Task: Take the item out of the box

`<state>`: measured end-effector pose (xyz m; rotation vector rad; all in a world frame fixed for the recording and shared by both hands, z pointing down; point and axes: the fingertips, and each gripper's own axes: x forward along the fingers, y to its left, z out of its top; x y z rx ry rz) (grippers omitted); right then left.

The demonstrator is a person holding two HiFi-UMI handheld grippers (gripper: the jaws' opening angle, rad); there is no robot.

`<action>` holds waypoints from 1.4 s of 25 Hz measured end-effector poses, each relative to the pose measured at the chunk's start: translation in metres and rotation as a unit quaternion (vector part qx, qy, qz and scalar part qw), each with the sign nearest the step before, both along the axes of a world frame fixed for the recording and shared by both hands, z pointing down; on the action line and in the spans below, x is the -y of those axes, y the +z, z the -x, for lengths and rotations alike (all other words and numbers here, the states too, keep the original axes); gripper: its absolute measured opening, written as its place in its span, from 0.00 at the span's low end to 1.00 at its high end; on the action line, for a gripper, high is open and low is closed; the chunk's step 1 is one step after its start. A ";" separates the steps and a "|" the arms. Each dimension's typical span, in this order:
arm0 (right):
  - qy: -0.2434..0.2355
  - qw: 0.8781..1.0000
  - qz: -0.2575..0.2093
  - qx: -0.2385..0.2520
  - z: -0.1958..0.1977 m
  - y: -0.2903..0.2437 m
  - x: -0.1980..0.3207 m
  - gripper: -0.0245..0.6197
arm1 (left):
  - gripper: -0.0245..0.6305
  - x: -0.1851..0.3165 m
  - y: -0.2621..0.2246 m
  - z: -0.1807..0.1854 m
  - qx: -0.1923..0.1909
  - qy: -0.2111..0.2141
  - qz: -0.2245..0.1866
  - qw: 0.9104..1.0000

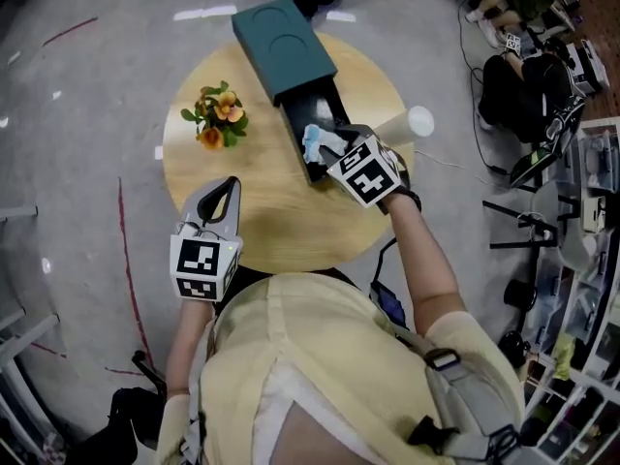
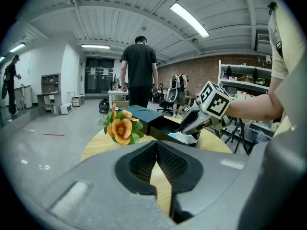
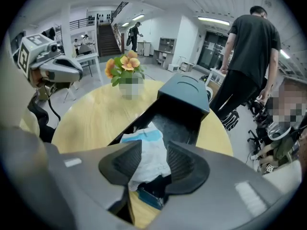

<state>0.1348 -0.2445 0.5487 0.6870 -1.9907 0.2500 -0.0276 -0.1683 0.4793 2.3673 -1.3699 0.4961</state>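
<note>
A dark teal box (image 1: pixel 283 48) lies on the round wooden table (image 1: pixel 271 223), its black drawer (image 1: pixel 312 105) pulled out toward me. A crumpled white and light blue packet (image 1: pixel 318 141) lies at the drawer's near end. My right gripper (image 1: pixel 334 149) is at that end, open, with the packet (image 3: pixel 148 150) between its pads; I see no squeeze on it. My left gripper (image 1: pixel 231 186) hovers over the table's near left edge, shut and empty. In the left gripper view its tips (image 2: pixel 156 145) meet, and the right gripper (image 2: pixel 192 124) shows at the drawer.
A small pot of orange flowers (image 1: pixel 218 116) stands left of the box. A white cone-shaped object (image 1: pixel 411 122) lies at the table's right edge. A person in black (image 3: pixel 249 56) stands just beyond the table. Chairs, cables and shelving (image 1: pixel 581 211) crowd the right side.
</note>
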 end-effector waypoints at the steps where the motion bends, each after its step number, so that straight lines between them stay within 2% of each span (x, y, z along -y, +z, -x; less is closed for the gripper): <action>1: -0.005 1.000 0.004 -0.008 0.001 0.004 0.002 0.30 | 0.04 0.000 0.001 0.001 0.000 -0.002 0.001 1.000; 8: -0.019 0.998 0.030 -0.058 0.006 0.025 0.013 0.31 | 0.04 0.002 0.003 0.008 0.001 -0.011 0.005 1.000; 13: -0.050 0.993 0.057 -0.090 0.013 0.037 0.012 0.33 | 0.04 0.003 0.003 0.008 0.008 -0.011 0.006 1.000; 19: -0.071 0.988 0.084 -0.104 0.017 0.046 0.007 0.23 | 0.04 0.001 0.005 0.004 0.007 -0.011 0.008 1.000; 28: -0.075 0.992 0.053 -0.088 0.015 0.045 0.001 0.15 | 0.04 0.001 0.000 0.009 0.003 -0.020 0.000 1.000; 35: -0.056 0.996 0.001 -0.075 0.011 0.027 0.003 0.13 | 0.04 0.001 -0.008 0.017 -0.002 -0.027 -0.011 1.000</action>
